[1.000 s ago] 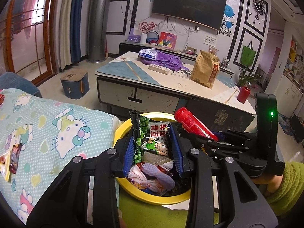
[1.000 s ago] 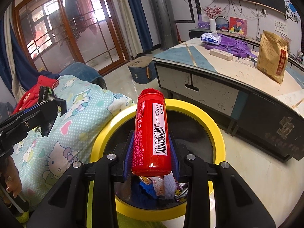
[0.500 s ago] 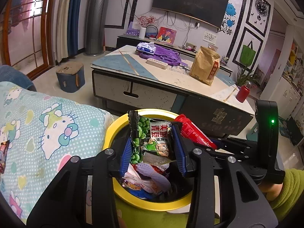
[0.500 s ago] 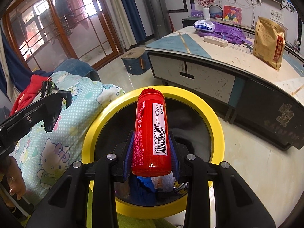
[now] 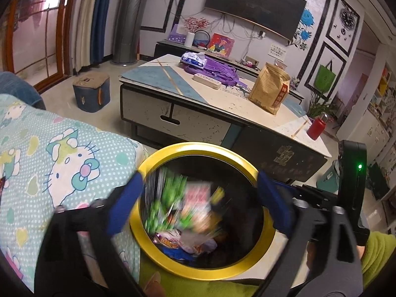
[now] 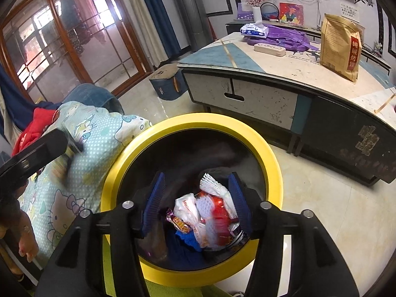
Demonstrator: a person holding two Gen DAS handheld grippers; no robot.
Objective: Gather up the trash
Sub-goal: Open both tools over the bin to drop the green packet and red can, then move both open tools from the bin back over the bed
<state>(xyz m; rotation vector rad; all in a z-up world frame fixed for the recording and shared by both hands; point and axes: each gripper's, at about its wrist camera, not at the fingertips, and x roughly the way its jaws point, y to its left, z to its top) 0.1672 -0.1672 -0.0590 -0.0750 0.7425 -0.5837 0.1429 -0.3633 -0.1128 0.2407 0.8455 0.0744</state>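
A yellow-rimmed black bin (image 5: 198, 148) (image 6: 247, 133) stands below both grippers. My left gripper (image 5: 198, 203) is open over it, and a green snack packet (image 5: 173, 203) is a blur in mid-fall between its blue pads. My right gripper (image 6: 196, 200) is open and empty over the bin. A blurred red can (image 6: 217, 212) lies among several wrappers (image 6: 185, 208) inside the bin.
A Hello Kitty blanket (image 5: 61, 153) covers a sofa at the left, touching the bin. A low table (image 5: 222, 113) behind the bin holds a brown paper bag (image 5: 269, 89), a purple bag, a tissue pack and a red bottle (image 5: 316, 127). A blue stool (image 5: 91, 91) stands on the floor.
Both grippers opened over the bin. The left let go of the green snack packet, now falling. The right let go of the red can, now in the bin.
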